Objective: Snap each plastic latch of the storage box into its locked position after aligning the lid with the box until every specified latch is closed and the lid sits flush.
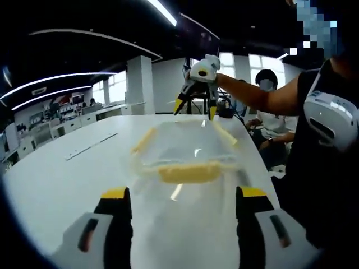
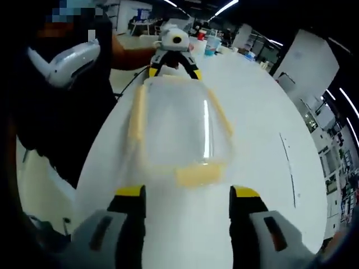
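Observation:
A clear plastic storage box (image 1: pixel 185 143) with its clear lid on stands on the white table (image 1: pixel 67 185). Yellow latches run along its sides. One end latch (image 1: pixel 188 171) faces my left gripper (image 1: pixel 184 193), which is open just short of it. The opposite end latch (image 2: pixel 196 175) faces my right gripper (image 2: pixel 188 191), also open and close in front of it. Each gripper shows across the box in the other's view: the right gripper (image 1: pixel 195 109) hovers open over the far end, and the left gripper (image 2: pixel 174 73) is open at the far rim. Whether the latches are snapped down is unclear.
A person in a black shirt (image 1: pixel 314 185) stands at the table's edge beside the box. Another person with a mask (image 1: pixel 268 84) sits behind. A thin strip (image 1: pixel 90 147) lies on the table off to the side. Containers (image 2: pixel 212 43) stand at the far end.

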